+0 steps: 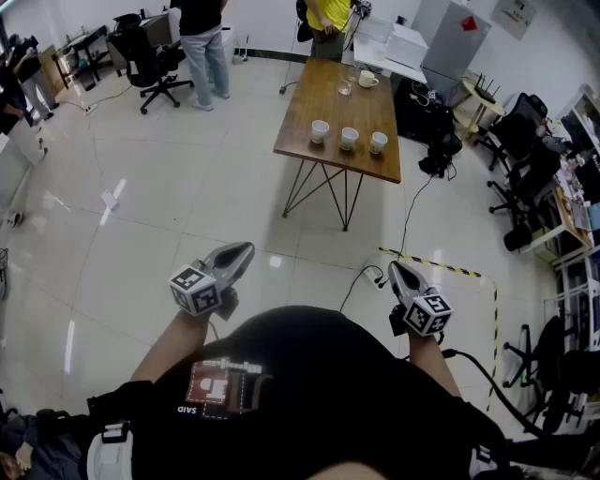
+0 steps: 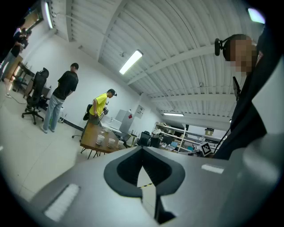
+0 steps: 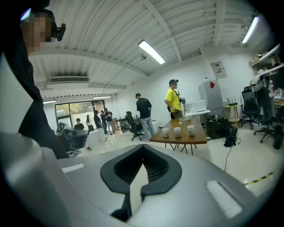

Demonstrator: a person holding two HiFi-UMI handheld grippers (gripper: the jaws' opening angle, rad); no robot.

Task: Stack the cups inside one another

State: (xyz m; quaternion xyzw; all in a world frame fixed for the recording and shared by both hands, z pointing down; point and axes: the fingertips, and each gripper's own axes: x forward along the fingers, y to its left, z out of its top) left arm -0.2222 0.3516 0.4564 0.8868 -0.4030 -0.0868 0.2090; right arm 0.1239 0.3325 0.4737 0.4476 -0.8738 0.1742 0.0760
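Observation:
Three white paper cups stand in a row near the front edge of a wooden table, far ahead of me across the floor. Both grippers are held close to my body, well short of the table. My left gripper is shut with nothing between its jaws. My right gripper is likewise shut and empty. In the right gripper view the cups show small beyond its gripper. In the left gripper view the cups sit far left of its gripper.
A mug and a glass stand at the table's far end, where a person in yellow stands. Another person and office chairs are at far left. A cable and striped tape lie on the floor ahead.

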